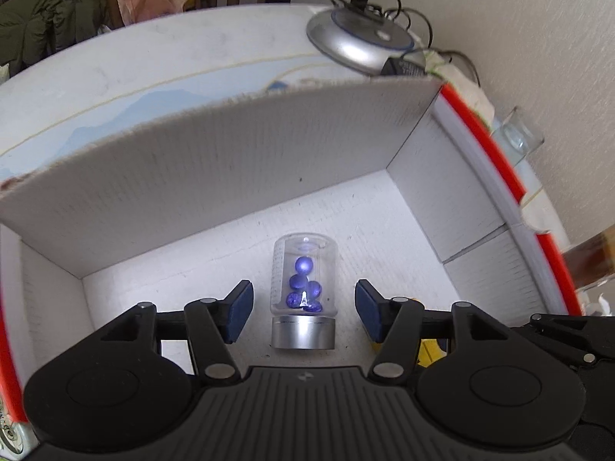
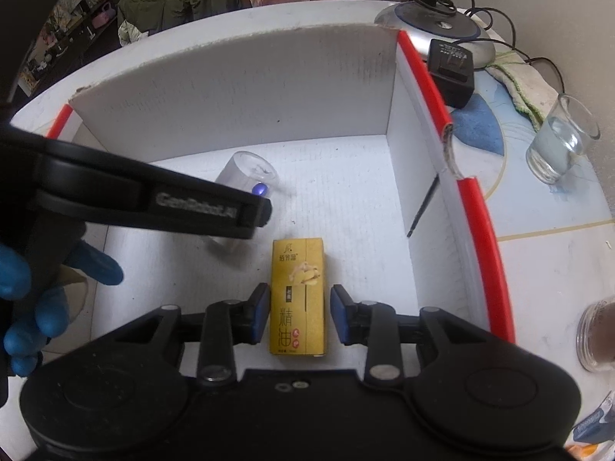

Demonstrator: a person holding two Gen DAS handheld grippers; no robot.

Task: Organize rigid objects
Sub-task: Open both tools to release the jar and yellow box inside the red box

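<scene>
A small clear jar (image 1: 303, 269) with a silver cap and blue beads inside stands cap-down on the floor of a white cardboard box (image 1: 230, 161) with a red rim. My left gripper (image 1: 303, 292) is open around it, with a clear gap between each blue pad and the glass. In the right wrist view the same jar (image 2: 246, 173) is partly hidden behind the left tool's black body (image 2: 153, 203). A yellow carton (image 2: 299, 296) with printed characters lies flat in the box (image 2: 250, 92). My right gripper (image 2: 300, 292) straddles it, open, with a thin gap at each pad.
A silver lamp base (image 2: 442, 27) with cables and a black power adapter (image 2: 449, 73) sit behind the box. A glass of water (image 2: 561, 142), a cloth and a brown-filled jar (image 2: 599, 334) stand to the right. A blue-gloved hand (image 2: 23, 292) holds the left tool.
</scene>
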